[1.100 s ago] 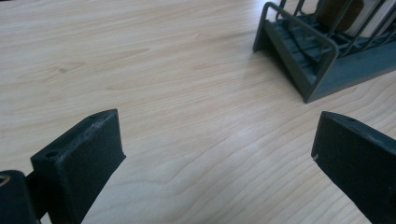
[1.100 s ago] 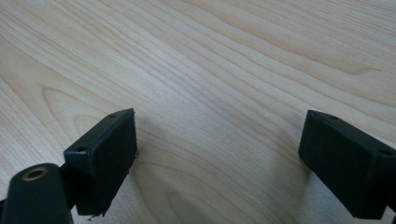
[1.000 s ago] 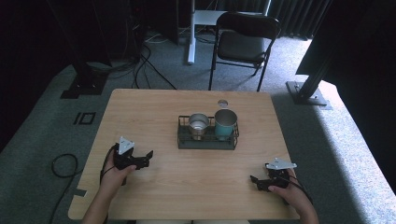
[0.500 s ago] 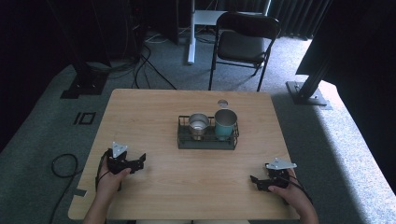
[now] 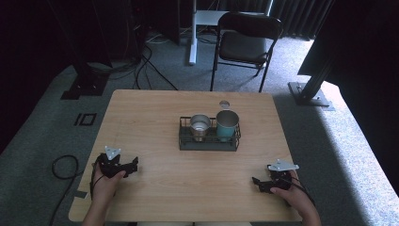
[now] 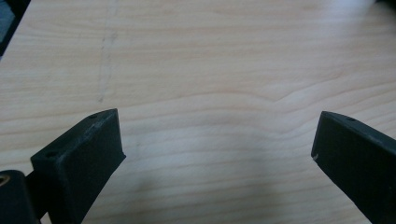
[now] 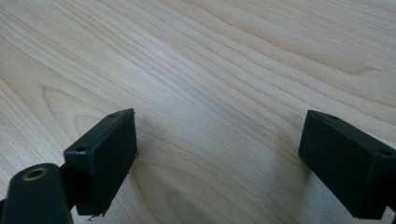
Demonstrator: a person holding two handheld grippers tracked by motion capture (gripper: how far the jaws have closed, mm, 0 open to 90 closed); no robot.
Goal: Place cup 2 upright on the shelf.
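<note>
Cut off — we are seeing the chair (image 5: 249, 40) clipped at the high view's top edge | Hidden — rack (image 5: 208, 141) wall is covering both cups' bases | Too small — round thing (image 5: 224, 104) behind the rack.

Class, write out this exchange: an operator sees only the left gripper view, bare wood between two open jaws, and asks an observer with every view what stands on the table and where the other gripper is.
Operator: What is on the table beyond my jaws?
Observer: A dark wire basket stands mid-table, holding a steel cup and a teal cup side by side.
Operator: Where is the right gripper?
Observer: The right gripper sits low near the near right corner of the table, jaws open over bare wood.
Operator: Anything loose?
Observer: A small round disc lies behind the basket.
</note>
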